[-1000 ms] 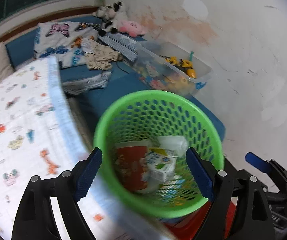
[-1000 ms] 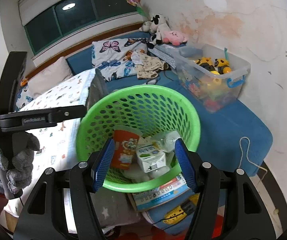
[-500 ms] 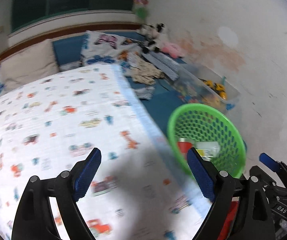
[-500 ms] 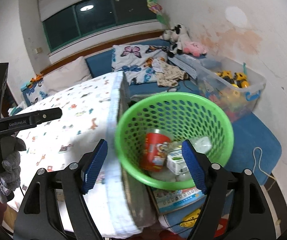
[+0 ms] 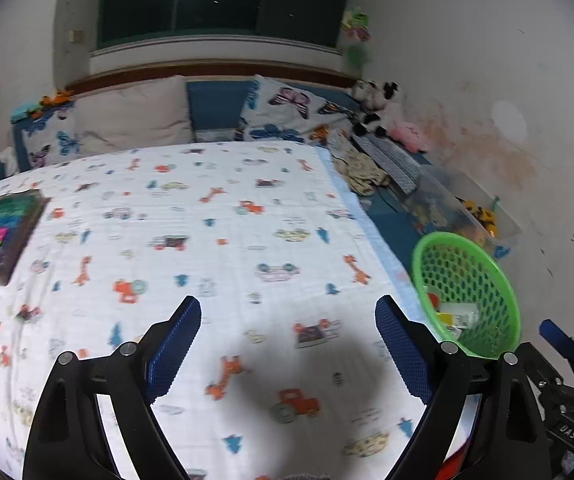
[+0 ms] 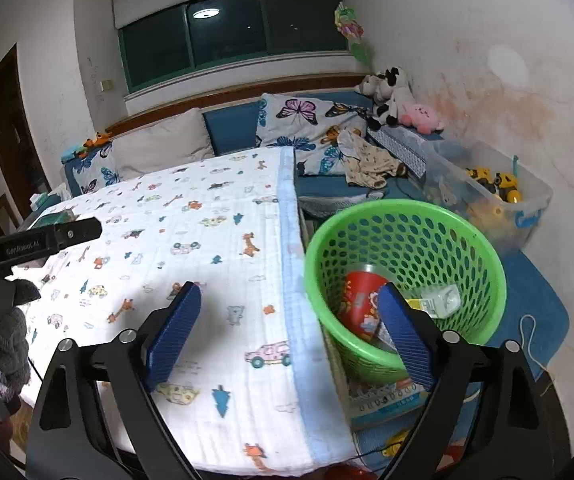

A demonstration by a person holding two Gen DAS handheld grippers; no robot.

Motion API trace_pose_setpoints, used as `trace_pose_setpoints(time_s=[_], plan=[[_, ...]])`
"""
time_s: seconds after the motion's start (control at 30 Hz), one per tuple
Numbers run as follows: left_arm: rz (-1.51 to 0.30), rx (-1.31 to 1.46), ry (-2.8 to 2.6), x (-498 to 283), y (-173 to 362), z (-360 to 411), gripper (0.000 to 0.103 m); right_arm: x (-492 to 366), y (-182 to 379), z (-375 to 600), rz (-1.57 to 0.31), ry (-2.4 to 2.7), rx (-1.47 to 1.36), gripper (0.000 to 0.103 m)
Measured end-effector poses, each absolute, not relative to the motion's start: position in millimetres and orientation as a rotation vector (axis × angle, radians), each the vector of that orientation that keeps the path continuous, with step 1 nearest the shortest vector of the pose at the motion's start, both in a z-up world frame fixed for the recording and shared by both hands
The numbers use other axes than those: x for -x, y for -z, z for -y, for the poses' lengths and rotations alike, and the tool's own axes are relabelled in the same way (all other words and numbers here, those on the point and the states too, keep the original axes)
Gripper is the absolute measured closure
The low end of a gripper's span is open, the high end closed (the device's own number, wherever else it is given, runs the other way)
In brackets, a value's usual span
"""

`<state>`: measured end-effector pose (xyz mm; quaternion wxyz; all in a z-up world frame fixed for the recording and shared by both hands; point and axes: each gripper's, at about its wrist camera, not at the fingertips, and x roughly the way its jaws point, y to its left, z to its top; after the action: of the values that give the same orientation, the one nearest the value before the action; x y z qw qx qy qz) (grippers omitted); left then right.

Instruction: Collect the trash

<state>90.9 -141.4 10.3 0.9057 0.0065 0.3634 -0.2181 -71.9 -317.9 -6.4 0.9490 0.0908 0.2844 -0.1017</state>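
Observation:
A green mesh basket (image 6: pixel 387 205) stands beside the bed and holds trash: a red printed cup (image 6: pixel 361 300) and a white carton (image 6: pixel 443 296). My right gripper (image 6: pixel 289 300) hovers over the bed's edge just left of the basket. Its jaws are opening, with only the blanket behind them. In the left wrist view the basket (image 5: pixel 483 251) sits far right. My left gripper (image 5: pixel 287 320) is open above the patterned blanket (image 5: pixel 227 220) and holds nothing. The left gripper (image 6: pixel 47 236) also shows at the left edge of the right wrist view, in a grey gloved hand (image 6: pixel 3 328).
A dark book (image 5: pixel 3 220) lies on the bed's left side. A clear toy bin (image 6: pixel 499 196), plush toys (image 6: pixel 391 96) and crumpled clothes (image 6: pixel 371 160) line the wall behind the basket. Under the basket lies a booklet (image 6: pixel 383 400), on a blue mat (image 6: pixel 539 292).
Both grippers have swung left, away from above the basket and out over the bed, so the basket now sits to the right. The right jaws have spread wider.

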Motion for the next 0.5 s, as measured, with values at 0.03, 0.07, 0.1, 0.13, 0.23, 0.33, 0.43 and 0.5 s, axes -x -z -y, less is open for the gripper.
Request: trace_pose_setpoints(time_s=[0.03,0.07,0.1,0.13,0.23,0.33,0.43,0.5], plan=[[-0.754,-0.013,0.436,-89.9,-9.6,136.2,0.017,71.4,6.0,315.3,-0.578,0.205,-0.189,0.012],[-0.755,-0.014,0.42,-88.7,-8.9,131.8,0.017,70.8,6.2,313.9,-0.579,0.202,-0.195,0.012],[-0.753,-0.017,0.404,-87.2,-8.1,127.4,0.017,69.6,6.0,311.5,-0.58,0.197,-0.203,0.012],[-0.749,-0.021,0.384,-86.4,-7.7,123.6,0.017,68.6,5.7,310.0,-0.58,0.193,-0.208,0.011],[-0.733,-0.025,0.333,-84.3,-7.9,110.5,0.017,65.4,3.8,302.9,-0.58,0.185,-0.209,0.011],[-0.735,-0.011,0.316,-84.8,-9.3,98.2,0.015,61.6,2.5,295.9,-0.579,0.172,-0.207,0.011],[-0.715,-0.018,0.283,-82.9,-12.1,89.9,0.01,57.8,3.0,290.7,-0.582,0.166,-0.202,0.011],[-0.702,-0.021,0.271,-81.7,-13.9,87.3,0.01,54.5,3.7,286.2,-0.588,0.162,-0.194,0.011]])
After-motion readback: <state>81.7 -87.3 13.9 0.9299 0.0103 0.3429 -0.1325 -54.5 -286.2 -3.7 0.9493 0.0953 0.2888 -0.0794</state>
